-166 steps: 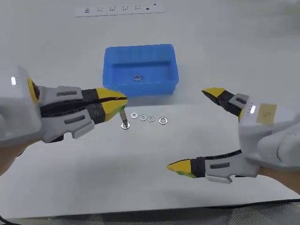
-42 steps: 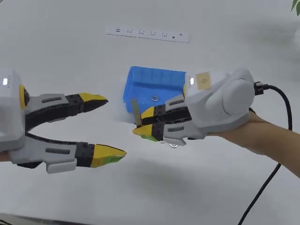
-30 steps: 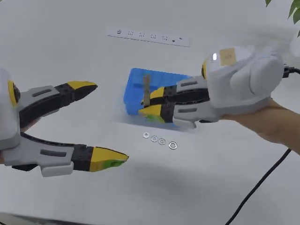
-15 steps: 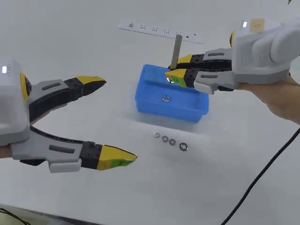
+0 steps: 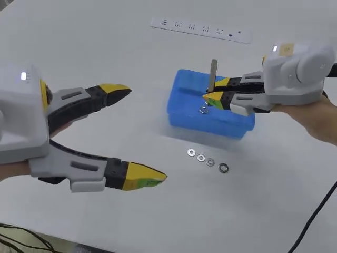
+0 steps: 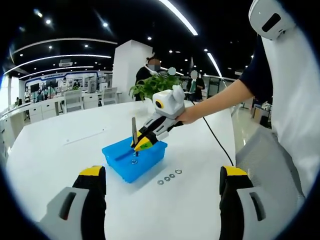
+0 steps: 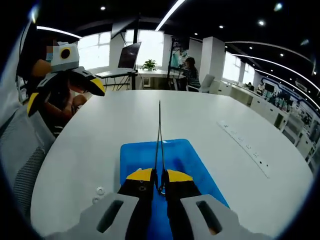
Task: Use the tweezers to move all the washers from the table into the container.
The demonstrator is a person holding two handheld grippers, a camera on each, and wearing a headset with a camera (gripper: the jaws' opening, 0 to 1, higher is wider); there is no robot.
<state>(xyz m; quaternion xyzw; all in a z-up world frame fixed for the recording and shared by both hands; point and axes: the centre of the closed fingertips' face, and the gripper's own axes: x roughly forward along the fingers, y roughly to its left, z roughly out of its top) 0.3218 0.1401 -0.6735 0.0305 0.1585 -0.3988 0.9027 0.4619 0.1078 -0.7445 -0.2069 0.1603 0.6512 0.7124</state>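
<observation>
Bare tabletop (image 5: 174, 211) open between my left gripper (image 5: 146, 133) and blue container (image 5: 208, 120), container mouth barred by my right gripper (image 5: 210, 97) and upright tweezers (image 5: 212, 71), washers (image 5: 208, 159) just in front with open approach, power strip (image 5: 200, 29) well behind.

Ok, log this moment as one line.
right gripper: shut on tweezers, over blue container | left gripper: open, empty | inside: one washer | table: four washers in a row

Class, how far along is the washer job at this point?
Done: one washer lies in the blue container. In hand: the right gripper holds the tweezers over it; the left gripper is open. Left: four washers on the table.
</observation>
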